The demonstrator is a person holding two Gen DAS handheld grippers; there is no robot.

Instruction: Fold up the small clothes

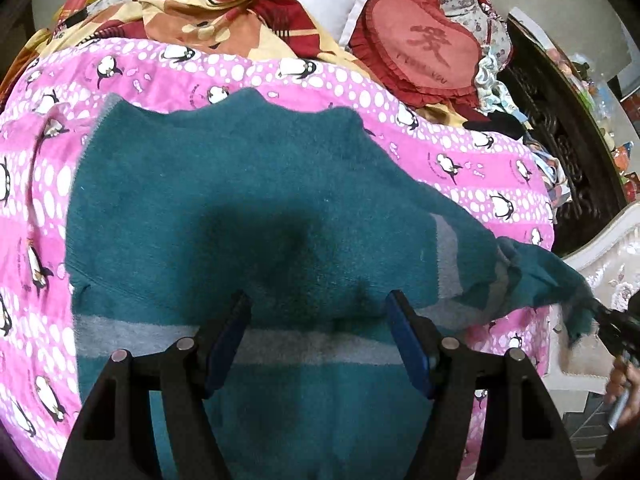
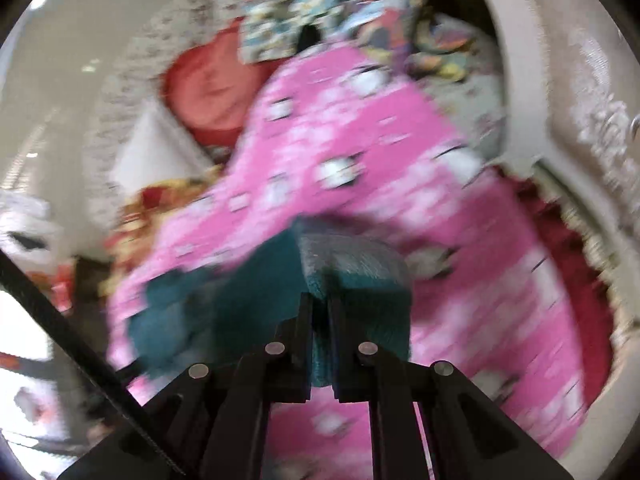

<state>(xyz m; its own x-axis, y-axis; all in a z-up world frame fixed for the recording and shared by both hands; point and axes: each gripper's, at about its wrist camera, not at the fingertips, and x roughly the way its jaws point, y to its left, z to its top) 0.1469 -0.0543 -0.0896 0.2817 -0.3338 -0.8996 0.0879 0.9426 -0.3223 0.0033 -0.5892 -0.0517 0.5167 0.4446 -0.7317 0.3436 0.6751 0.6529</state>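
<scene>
Heart cushion point(image 1: 420, 46): red character, faint lettering

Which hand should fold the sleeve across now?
Right, probably. The right gripper already pinches the sleeve, lifted off the blanket; the left gripper is open over the sweater.

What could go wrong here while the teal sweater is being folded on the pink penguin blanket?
1. The right tongs pinch only the tip of the sleeve, so it may slip out mid-fold.
2. The left tongs stand open above the teal sweater, pinning nothing, so a pull on the sleeve could drag the body out of shape.
3. The pink penguin blanket lies loose and could bunch up underneath.
</scene>
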